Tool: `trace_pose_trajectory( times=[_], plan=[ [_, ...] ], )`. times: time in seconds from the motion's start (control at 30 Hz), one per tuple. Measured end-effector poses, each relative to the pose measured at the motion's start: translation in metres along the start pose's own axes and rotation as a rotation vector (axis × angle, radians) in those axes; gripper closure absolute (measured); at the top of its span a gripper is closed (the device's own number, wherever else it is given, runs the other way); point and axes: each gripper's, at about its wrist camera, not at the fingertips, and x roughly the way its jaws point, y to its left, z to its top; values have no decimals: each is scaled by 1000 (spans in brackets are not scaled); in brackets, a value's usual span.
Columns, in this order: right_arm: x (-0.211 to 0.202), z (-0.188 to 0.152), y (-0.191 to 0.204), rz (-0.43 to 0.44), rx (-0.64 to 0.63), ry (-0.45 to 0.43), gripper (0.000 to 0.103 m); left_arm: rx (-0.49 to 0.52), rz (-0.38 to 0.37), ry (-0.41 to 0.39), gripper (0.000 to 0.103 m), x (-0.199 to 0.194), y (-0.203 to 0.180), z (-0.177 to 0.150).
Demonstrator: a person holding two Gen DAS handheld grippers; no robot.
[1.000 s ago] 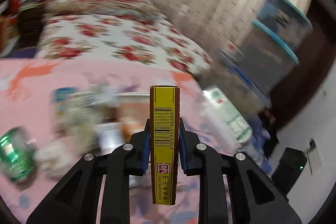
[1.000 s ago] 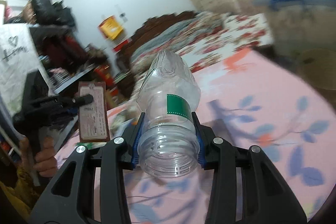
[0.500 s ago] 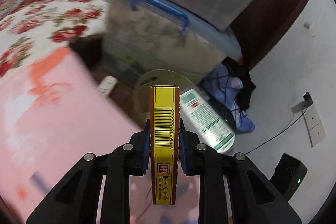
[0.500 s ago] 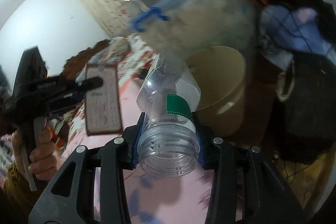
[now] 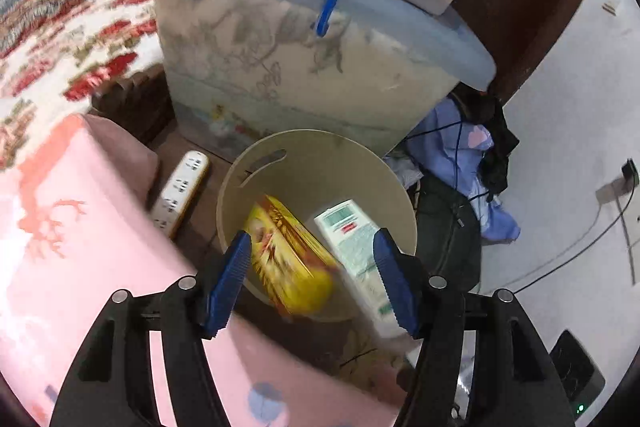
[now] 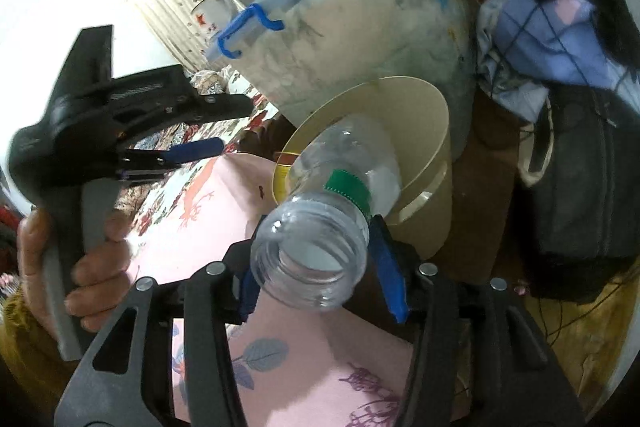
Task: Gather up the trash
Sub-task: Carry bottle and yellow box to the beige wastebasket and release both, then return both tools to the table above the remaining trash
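Observation:
A beige waste bin (image 5: 320, 151) stands on the floor beside the pink-covered bed (image 5: 80, 247). My left gripper (image 5: 312, 275) is open above the bin. The yellow box (image 5: 288, 255), blurred, lies free between the open fingers inside the bin, beside a white-green carton (image 5: 352, 239). My right gripper (image 6: 320, 267) has its jaws spread, with a clear plastic bottle (image 6: 332, 211) between them, tilted toward the bin (image 6: 420, 147). I cannot tell if the fingers still press it. The left gripper also shows in the right wrist view (image 6: 200, 131).
A large clear storage tub (image 5: 304, 59) with a blue handle stands behind the bin, another tub stacked on it. A power strip (image 5: 180, 195) lies on the floor by the bed. Blue clothes (image 5: 472, 163), a dark bag (image 5: 444, 227) and cables lie right of the bin.
My left gripper has opened and the yellow box has dropped into the bin. My right gripper has moved closer to the bin, widened its jaws, and the bottle has tilted.

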Motion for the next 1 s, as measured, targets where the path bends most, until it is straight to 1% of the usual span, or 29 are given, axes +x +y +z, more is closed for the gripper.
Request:
trace_pose_trajectory(
  times=[0.07, 0.13, 0.2, 0.27, 0.33, 0.43, 0.47, 0.5, 0.53, 0.57, 0.6, 0.67, 0.73, 0.77, 0.83, 0.87, 0.93, 1.0],
  plan=[
    [-3, -4, 6, -2, -20, -21, 50, -6, -17, -29, 43, -21, 3, -8],
    [-9, -8, 14, 7, -38, -37, 50, -27, -55, -63, 43, -50, 8, -23],
    [-13, -11, 19, 7, -57, -46, 50, -50, -94, -89, 41, -78, 17, -44],
    [-18, -15, 25, 6, -76, -62, 50, -65, -136, -115, 39, -110, 27, -76],
    [-19, -13, 34, -2, -119, -75, 50, -70, -139, -139, 35, -133, 37, -105],
    [-4, 7, 48, -94, -237, -101, 50, -105, -96, -147, 34, -166, 60, -156],
    [8, 15, 50, -156, -280, -96, 50, -123, -85, -143, 34, -173, 67, -168],
    [18, 23, 48, -204, -291, -80, 50, -155, -72, -139, 34, -184, 78, -185],
    [21, 28, 45, -216, -272, -67, 50, -187, -61, -140, 34, -197, 89, -203],
    [13, 33, 39, -168, -214, -85, 50, -207, -55, -145, 34, -206, 96, -215],
    [5, 33, 37, -145, -192, -114, 50, -229, -41, -160, 34, -222, 106, -233],
    [-9, 27, 38, -135, -186, -155, 47, -272, 1, -190, 34, -247, 122, -264],
    [-20, 16, 38, -106, -149, -160, 47, -345, 39, -209, 34, -270, 141, -296],
    [-27, 7, 39, -76, -117, -161, 47, -379, 53, -215, 34, -278, 148, -310],
    [-36, -13, 50, -37, -113, -164, 45, -459, 102, -227, 34, -297, 165, -339],
    [-40, -27, 60, -19, -129, -161, 41, -490, 125, -234, 34, -304, 173, -348],
    [-41, -50, 76, 32, -142, -135, 40, -545, 207, -260, 34, -322, 187, -371],
    [-34, -74, 96, 102, -160, -63, 40, -591, 262, -278, 34, -333, 197, -388]
  ],
)
